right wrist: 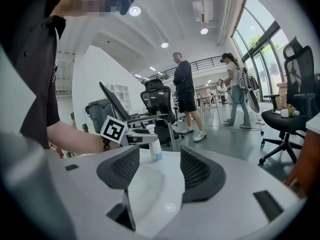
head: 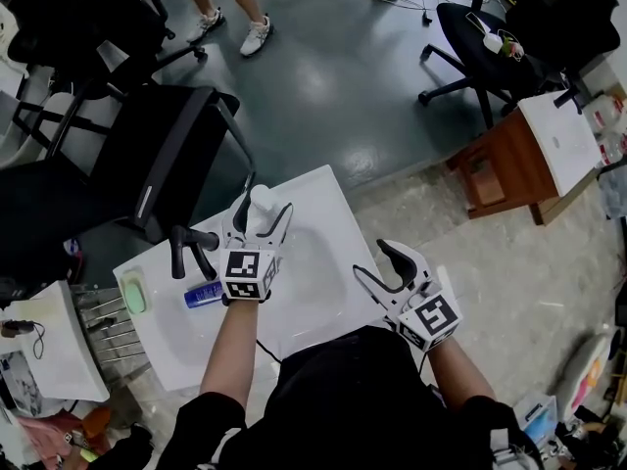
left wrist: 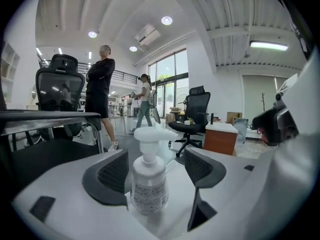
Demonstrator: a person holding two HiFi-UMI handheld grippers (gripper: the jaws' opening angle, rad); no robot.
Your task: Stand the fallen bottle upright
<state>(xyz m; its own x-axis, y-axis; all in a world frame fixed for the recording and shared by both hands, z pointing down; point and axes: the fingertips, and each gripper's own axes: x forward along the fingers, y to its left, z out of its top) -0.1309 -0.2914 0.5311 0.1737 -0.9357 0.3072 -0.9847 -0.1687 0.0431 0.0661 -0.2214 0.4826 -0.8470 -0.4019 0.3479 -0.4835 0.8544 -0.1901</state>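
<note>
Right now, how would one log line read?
bottle upright on table | left gripper open around it | right gripper open, empty

1. A glossy grey floor (head: pixel 333 76) fills the head view from 11 to 1 o'clock; pale speckled flooring (head: pixel 529 292) lies at 4 o'clock.
2. A black office chair (head: pixel 480 37) stands at 1 o'clock, a brown cabinet (head: pixel 505 169) with a white top at 2 o'clock, and a black mesh chair (head: pixel 157 155) at 10 o'clock.
3. In the left gripper view, tall windows (left wrist: pixel 170 81) sit at centre, with round ceiling lights (left wrist: pixel 166 20) at 12 o'clock.
</note>
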